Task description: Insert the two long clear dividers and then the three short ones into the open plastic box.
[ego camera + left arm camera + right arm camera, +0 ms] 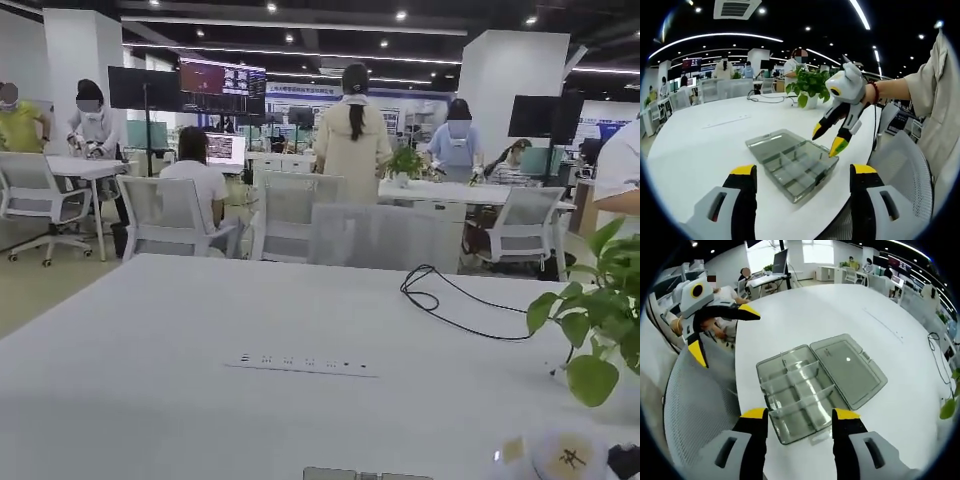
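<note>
The clear plastic box (797, 390) lies open near the white table's edge, its lid (847, 367) flat beside the base. Clear dividers (800, 385) stand inside the base and split it into several compartments. My right gripper (800, 415) is open just above the base's near rim, holding nothing. In the left gripper view the box (790, 162) lies ahead of my open left gripper (802, 172), which is also empty. The right gripper (826, 141) hovers open over the box's far right corner. The left gripper (725, 335) hangs open beyond the table edge, above a chair.
A potted plant (600, 320) and a looped black cable (440, 295) lie at the table's right. A socket strip (300, 363) sits flush in the white table (150, 380). A grey mesh chair (695, 405) stands at the table edge. People work at desks behind.
</note>
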The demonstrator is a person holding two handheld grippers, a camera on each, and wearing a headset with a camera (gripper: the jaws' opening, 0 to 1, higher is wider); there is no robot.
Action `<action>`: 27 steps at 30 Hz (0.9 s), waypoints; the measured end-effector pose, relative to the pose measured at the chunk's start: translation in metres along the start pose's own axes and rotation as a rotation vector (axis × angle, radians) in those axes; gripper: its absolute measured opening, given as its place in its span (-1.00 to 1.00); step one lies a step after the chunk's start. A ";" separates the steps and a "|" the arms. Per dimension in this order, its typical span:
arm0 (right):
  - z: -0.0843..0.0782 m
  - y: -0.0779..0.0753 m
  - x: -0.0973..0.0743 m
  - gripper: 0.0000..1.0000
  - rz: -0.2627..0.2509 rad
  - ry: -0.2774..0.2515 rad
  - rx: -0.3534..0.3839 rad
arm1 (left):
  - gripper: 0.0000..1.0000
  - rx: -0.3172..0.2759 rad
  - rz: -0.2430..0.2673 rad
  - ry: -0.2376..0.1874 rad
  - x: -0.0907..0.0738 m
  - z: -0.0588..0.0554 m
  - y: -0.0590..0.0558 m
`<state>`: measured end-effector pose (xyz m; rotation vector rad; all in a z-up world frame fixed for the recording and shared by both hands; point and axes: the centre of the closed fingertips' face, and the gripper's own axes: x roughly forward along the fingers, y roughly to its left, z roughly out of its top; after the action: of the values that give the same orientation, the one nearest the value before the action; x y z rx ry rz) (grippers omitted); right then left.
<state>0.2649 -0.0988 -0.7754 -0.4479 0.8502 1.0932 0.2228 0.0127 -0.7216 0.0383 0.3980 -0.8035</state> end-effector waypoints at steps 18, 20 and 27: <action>-0.008 0.021 -0.052 0.95 -0.204 -0.277 0.148 | 0.92 -0.022 0.046 0.022 -0.031 -0.006 0.010; -0.008 0.025 -0.054 1.00 -0.212 -0.300 0.153 | 0.96 -0.016 0.055 0.035 -0.036 -0.009 0.011; -0.012 0.034 -0.061 1.00 -0.224 -0.330 0.188 | 1.00 -0.013 0.056 0.015 -0.048 -0.005 0.004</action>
<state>0.2174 -0.1290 -0.7322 -0.1918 0.5880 0.8414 0.1940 0.0498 -0.7095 0.0437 0.4146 -0.7458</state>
